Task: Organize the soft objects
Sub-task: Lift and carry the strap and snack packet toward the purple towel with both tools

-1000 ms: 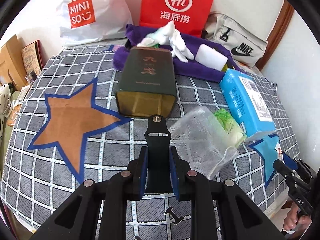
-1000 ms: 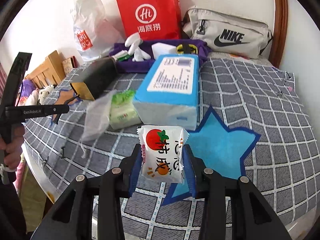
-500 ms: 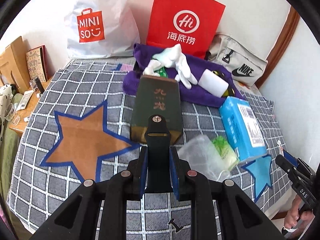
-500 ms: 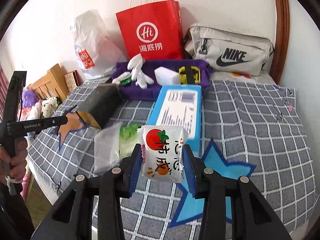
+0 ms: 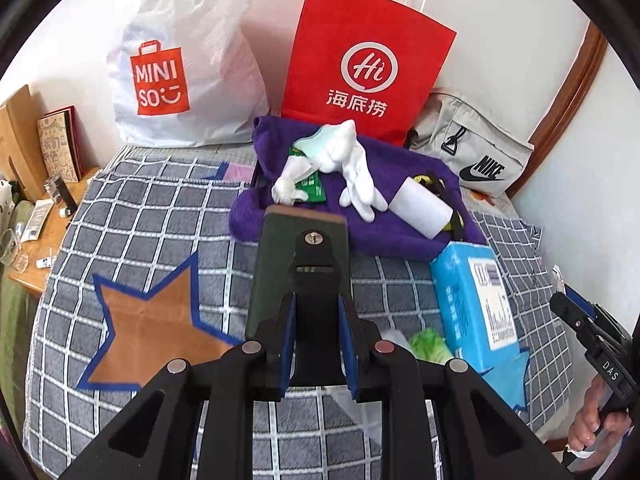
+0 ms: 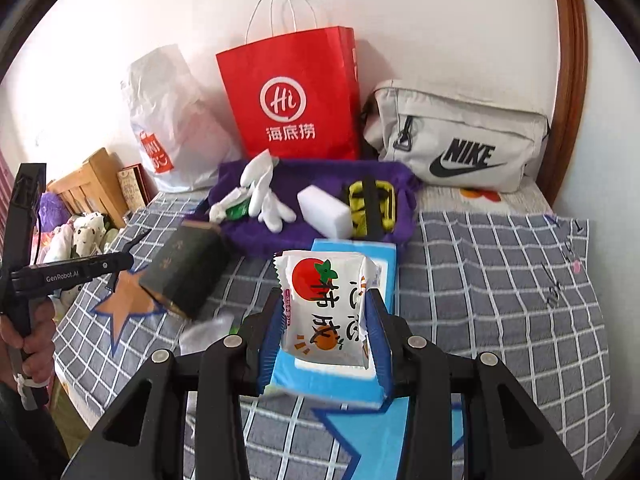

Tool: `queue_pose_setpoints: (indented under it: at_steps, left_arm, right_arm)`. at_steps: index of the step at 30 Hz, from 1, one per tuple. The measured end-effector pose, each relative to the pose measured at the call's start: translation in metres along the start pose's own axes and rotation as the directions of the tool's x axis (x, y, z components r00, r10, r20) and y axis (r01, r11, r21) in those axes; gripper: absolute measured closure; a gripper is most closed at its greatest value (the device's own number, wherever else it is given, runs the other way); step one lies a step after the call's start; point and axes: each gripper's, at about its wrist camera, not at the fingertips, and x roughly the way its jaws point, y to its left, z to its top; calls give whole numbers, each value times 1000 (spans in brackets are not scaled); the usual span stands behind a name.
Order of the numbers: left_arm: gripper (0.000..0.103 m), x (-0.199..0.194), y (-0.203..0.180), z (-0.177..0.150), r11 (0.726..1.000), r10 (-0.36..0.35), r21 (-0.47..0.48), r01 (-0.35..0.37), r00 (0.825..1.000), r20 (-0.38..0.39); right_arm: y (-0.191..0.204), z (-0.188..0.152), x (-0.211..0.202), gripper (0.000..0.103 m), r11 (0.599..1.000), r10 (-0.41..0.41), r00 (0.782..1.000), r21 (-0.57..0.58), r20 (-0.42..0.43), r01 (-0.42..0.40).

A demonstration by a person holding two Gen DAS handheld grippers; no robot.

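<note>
Here the grey checked bedspread with star patches (image 5: pixel 160 216) carries everything, and at its far side a purple plush cloth (image 6: pixel 312 236) holds the soft things already gathered: white cotton gloves (image 6: pixel 268 200) and a white foam block (image 6: pixel 324 210). That, I judge, is the collecting place. Near it lie a light-blue tissue pack (image 5: pixel 472 304) and a dark green box (image 5: pixel 280 264), not yet sorted. The right tool (image 6: pixel 325 334) is closed on a white sachet printed with a red tomato (image 6: pixel 326 306), gripped by its flat sides so the limp packet hangs upright. The left tool (image 5: pixel 317 334) clamps a black strap-like piece (image 5: pixel 316 280) between narrow jaws, above the box.
</note>
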Motion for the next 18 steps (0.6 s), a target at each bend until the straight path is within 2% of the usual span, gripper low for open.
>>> queue_pose_setpoints:
  at_steps: [18]
  left_arm:
    - [83, 26, 3, 50, 999, -6, 43, 6, 1000, -9]
  right_arm:
    - [-13, 51, 32, 63, 1000, -17, 1000, -4, 14, 17]
